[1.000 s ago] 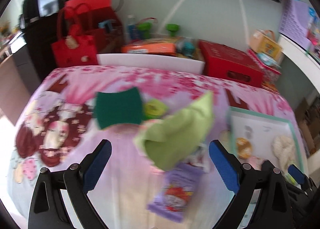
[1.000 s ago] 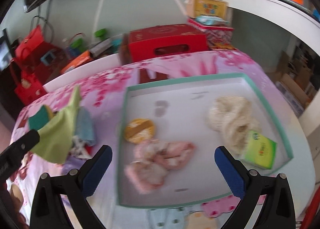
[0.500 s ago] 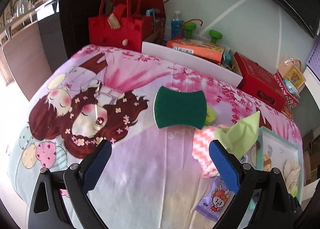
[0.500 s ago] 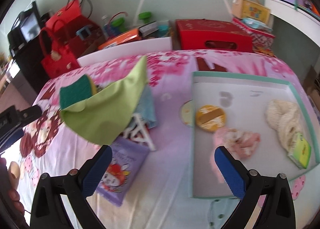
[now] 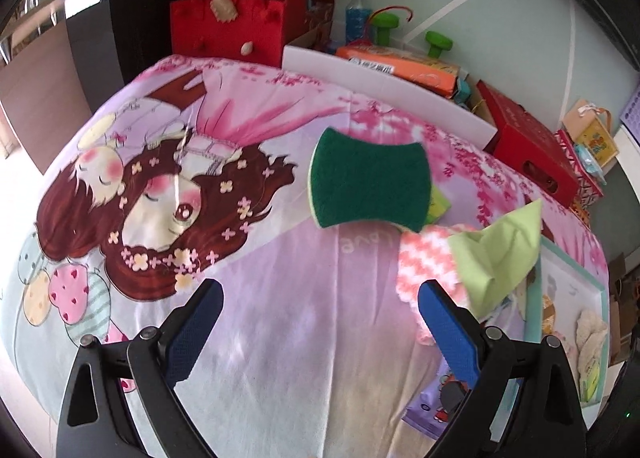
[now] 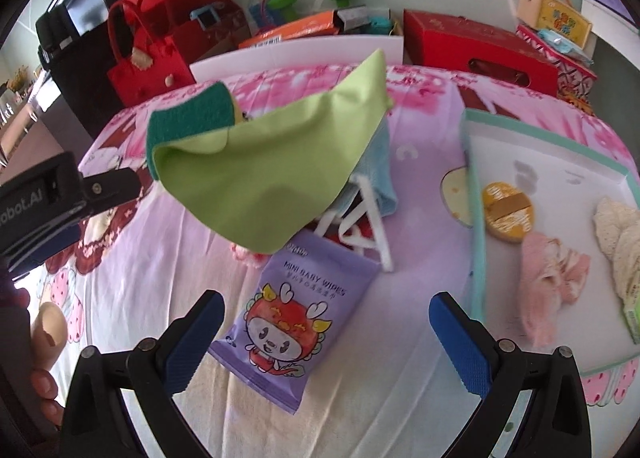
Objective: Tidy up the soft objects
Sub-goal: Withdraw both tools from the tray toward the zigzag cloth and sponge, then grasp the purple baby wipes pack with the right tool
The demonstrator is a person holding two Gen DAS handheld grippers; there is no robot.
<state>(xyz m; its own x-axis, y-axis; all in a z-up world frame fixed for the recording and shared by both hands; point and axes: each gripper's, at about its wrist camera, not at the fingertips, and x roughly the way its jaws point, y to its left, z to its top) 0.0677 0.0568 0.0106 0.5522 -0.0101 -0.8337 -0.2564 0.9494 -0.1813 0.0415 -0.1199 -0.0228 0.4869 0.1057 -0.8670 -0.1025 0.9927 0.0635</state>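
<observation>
Left wrist view: the left claw (image 5: 316, 332) is spread wide with nothing between its blue pads, hanging over the cartoon-print pink cloth covering the surface (image 5: 280, 338). Straight ahead of it lies the dark green scouring sponge with a pale underside (image 5: 370, 188). Ahead and to its right sits a pile: a pink-and-white zigzag fluffy cloth (image 5: 426, 266) under a lime green microfibre cloth (image 5: 500, 254) that stands up in a peak. Far right of the claw is the white tray with a teal rim (image 5: 534, 298), things already in it.

Right wrist view: the right claw (image 6: 326, 334) is also wide open and empty. Just ahead between its fingers lies the purple pack of mini baby wipes (image 6: 296, 314), flat on the cloth. Beyond that the lime green cloth drapes over the sponge's edge, a light blue cloth (image 6: 380, 174) and a white plastic hanger-like piece (image 6: 372, 226). To the claw's right, the tray holds 4 visible things: a round yellow puff (image 6: 507, 212), a pale pink fuzzy bundle (image 6: 554, 274), a cream knitted bundle (image 6: 620, 242) and a green packet (image 6: 634, 318) at the frame edge.

My read: roughly half done. 4 items are in the tray; the sponge, 3 cloths and the wipes are still outside. The wipes look the nearest pick for the right claw.
</observation>
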